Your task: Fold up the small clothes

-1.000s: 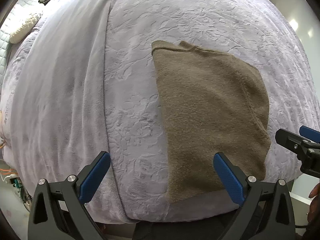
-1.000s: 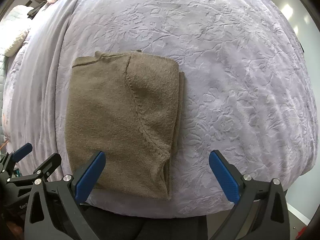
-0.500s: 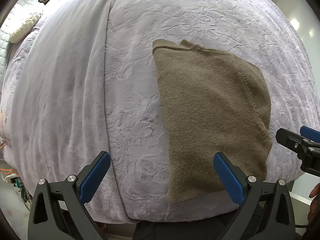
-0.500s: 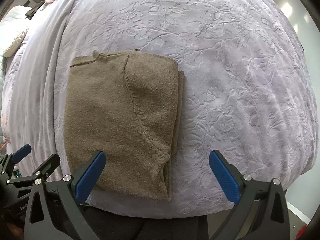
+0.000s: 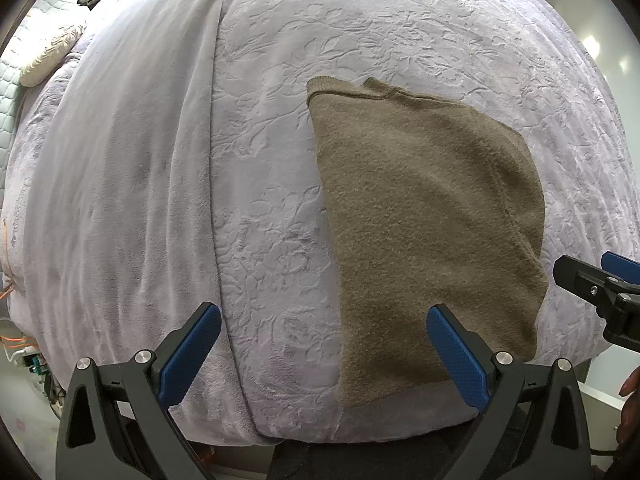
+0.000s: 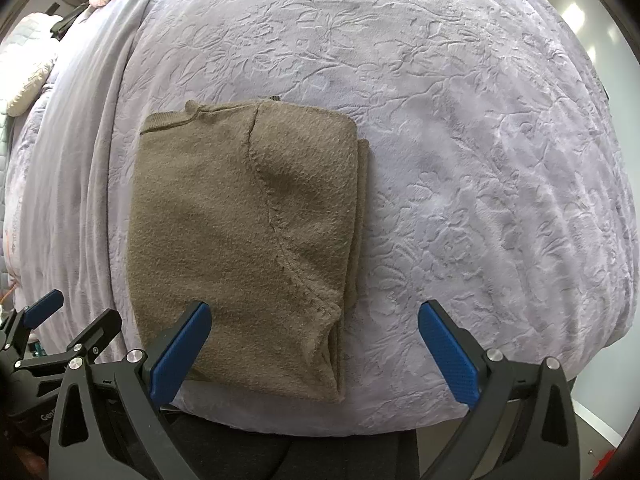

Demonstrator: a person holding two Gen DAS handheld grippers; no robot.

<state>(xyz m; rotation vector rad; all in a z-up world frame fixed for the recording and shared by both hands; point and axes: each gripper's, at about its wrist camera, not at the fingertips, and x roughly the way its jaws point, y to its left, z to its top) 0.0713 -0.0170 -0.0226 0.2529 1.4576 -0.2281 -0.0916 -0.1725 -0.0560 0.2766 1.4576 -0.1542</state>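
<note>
A small olive-brown knit garment (image 5: pixel 424 220) lies folded flat near the front edge of a bed; it also shows in the right wrist view (image 6: pixel 240 232), its layered fold edge on the right. My left gripper (image 5: pixel 320 352) is open and empty, held above the bed's front edge, its right finger over the garment's near left part. My right gripper (image 6: pixel 312 352) is open and empty, its left finger over the garment's near edge. Each gripper shows in the other's view: the right one (image 5: pixel 600 292), the left one (image 6: pixel 56 328).
The bed has a lilac embossed cover (image 6: pixel 460 140) and a smoother grey blanket (image 5: pixel 120 168) on the left. Pillows (image 5: pixel 48 56) lie at the far left. The bed's front edge (image 5: pixel 360 420) drops off just below the garment.
Both grippers have crept slightly; the garment sits a touch lower in both views. Nothing was taken hold of or let go.
</note>
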